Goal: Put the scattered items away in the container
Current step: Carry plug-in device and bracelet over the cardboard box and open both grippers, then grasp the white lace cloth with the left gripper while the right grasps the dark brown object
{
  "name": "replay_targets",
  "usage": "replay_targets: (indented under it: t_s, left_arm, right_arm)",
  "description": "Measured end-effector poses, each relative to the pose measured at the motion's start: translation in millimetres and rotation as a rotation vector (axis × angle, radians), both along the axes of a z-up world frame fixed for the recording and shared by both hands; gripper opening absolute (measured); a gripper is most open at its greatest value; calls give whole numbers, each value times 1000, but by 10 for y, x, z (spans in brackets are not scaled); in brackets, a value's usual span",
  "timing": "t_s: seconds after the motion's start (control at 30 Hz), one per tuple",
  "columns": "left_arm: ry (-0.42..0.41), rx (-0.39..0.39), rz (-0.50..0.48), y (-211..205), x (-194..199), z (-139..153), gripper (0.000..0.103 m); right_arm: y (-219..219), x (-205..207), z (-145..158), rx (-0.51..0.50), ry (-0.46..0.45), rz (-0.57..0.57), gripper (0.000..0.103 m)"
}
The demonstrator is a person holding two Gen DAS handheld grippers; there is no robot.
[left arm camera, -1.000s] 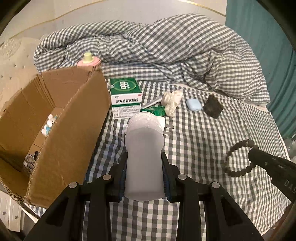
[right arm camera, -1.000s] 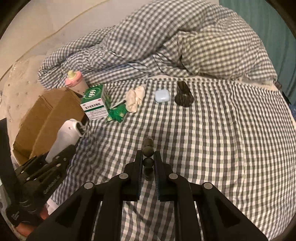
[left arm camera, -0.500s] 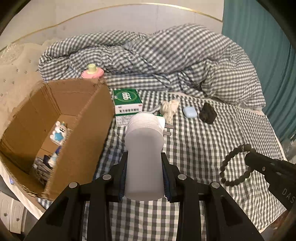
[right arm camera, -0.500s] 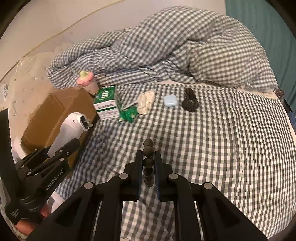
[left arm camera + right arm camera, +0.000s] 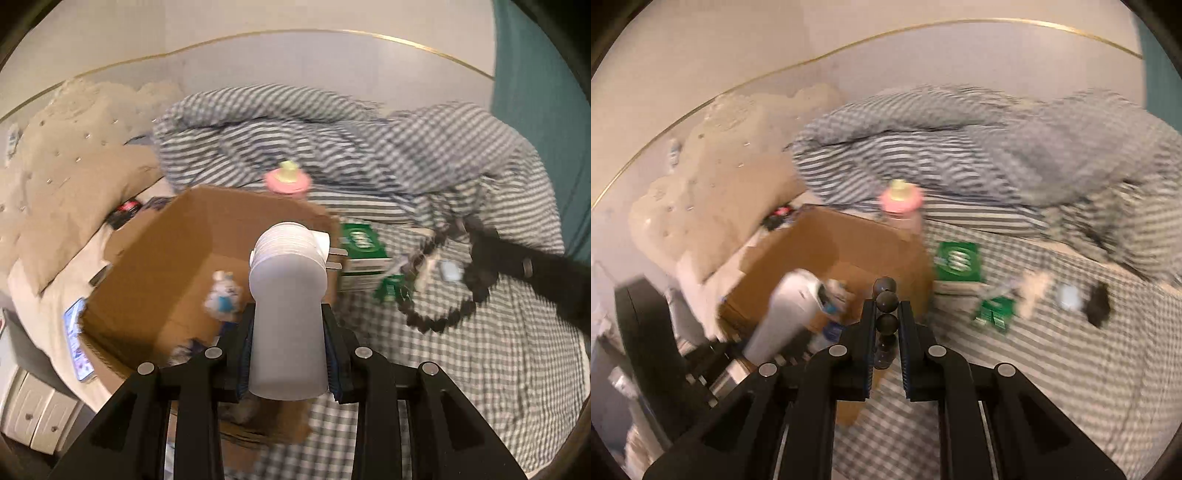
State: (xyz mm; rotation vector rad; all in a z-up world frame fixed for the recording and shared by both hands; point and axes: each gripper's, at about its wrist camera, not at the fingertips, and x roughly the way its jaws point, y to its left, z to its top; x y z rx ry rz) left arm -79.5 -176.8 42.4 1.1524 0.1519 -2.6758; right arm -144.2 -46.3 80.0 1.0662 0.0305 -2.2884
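While the left gripper [image 5: 288, 354] clamps a white plastic device [image 5: 286, 291] above the brown cardboard box [image 5: 177, 258] and the right gripper [image 5: 886, 321] grasps a dark bead bracelet [image 5: 885, 302], roughly 6 items lie unpacked on the bed.

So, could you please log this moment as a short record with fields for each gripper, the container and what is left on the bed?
left gripper: shut on white charger, over the box
right gripper: shut on bead bracelet, near the box
container: open cardboard box, a small white-and-blue toy inside
on the bed: green medicine box, green sachet, white earbud case, dark object
behind the box: pink-capped bottle
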Motion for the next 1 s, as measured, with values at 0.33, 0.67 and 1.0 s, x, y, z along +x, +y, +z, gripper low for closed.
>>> replay_targets:
  t_s: [0.33, 0.67, 1.0]
  left_arm:
    - [-42, 23, 115, -531, -117, -410, 103]
    - [-45, 37, 69, -307, -173, -432, 103]
    - [6, 29, -76, 603, -299, -214, 103]
  right_arm:
    - [-713, -460, -199, -25, -35, 10, 87]
    - [29, -471, -146, -35, -27, -95, 87]
    - [1633, -460, -8, -53, 0, -314, 87]
